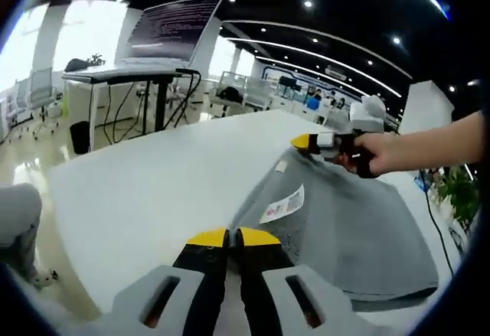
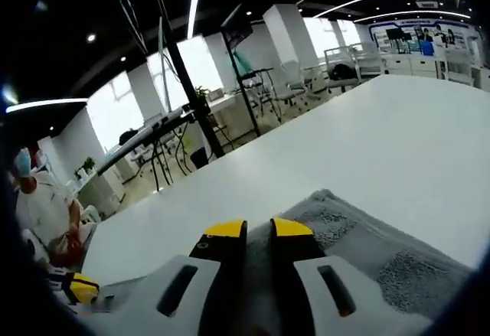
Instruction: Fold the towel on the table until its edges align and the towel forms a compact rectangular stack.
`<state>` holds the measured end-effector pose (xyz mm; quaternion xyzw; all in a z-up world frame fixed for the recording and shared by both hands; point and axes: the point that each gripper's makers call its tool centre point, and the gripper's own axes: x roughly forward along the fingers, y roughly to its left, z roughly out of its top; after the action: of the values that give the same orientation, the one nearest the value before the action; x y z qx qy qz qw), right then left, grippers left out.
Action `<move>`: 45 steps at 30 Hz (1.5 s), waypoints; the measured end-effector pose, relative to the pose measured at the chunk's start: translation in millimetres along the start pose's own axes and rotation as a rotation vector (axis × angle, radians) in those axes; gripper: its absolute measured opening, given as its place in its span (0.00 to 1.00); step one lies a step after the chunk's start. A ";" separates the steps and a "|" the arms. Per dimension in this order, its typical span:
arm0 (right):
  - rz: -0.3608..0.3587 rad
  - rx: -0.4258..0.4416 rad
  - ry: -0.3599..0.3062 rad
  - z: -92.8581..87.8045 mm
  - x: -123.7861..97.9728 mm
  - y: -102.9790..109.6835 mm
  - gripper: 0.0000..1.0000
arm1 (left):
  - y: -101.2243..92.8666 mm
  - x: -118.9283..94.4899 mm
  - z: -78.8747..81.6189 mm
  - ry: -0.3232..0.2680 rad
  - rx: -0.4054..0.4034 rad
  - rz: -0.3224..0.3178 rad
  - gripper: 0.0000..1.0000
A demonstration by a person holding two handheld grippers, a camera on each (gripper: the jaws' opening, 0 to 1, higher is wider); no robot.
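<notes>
A grey towel (image 1: pixel 344 221) with a white label (image 1: pixel 283 204) lies on the white table (image 1: pixel 153 190). Its near edge runs down into my left gripper (image 1: pixel 233 236), whose yellow-tipped jaws are pressed together on it. My right gripper (image 1: pixel 301 141), held by a hand (image 1: pixel 383 152), sits at the towel's far corner. In the right gripper view, my right gripper (image 2: pixel 258 229) has grey towel (image 2: pixel 383 252) between its yellow tips and spreading beyond them over the table (image 2: pixel 367 152). The left gripper (image 2: pixel 76 286) shows low at the left edge.
A desk with an open screen (image 1: pixel 172 26) stands past the table's far edge. A dark stand (image 2: pixel 184 76) and office chairs (image 2: pixel 295 76) are behind the table. A person (image 2: pixel 42 198) is at the left. A plant (image 1: pixel 459 190) is at the right.
</notes>
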<state>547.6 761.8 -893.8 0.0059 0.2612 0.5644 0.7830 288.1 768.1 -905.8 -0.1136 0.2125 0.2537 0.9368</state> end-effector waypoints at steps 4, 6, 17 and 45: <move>-0.016 -0.049 0.022 -3.8 -10.2 -7.7 0.13 | -1.3 1.4 -1.2 0.016 0.066 -0.001 0.07; -0.031 -0.093 0.041 -5.3 -17.2 -13.6 0.14 | 3.5 1.3 -1.7 0.022 0.067 0.009 0.13; -0.127 -0.112 0.084 -13.9 -65.2 -51.9 0.24 | 7.6 6.7 -3.8 0.037 0.087 -0.074 0.19; -0.291 -0.128 0.166 -32.1 -164.6 -119.7 0.40 | -17.9 3.0 -0.8 0.096 0.092 -0.270 0.32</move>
<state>602.5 563.3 -891.7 -0.1283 0.2866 0.4592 0.8310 299.6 754.0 -906.0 -0.1102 0.2510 0.1099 0.9554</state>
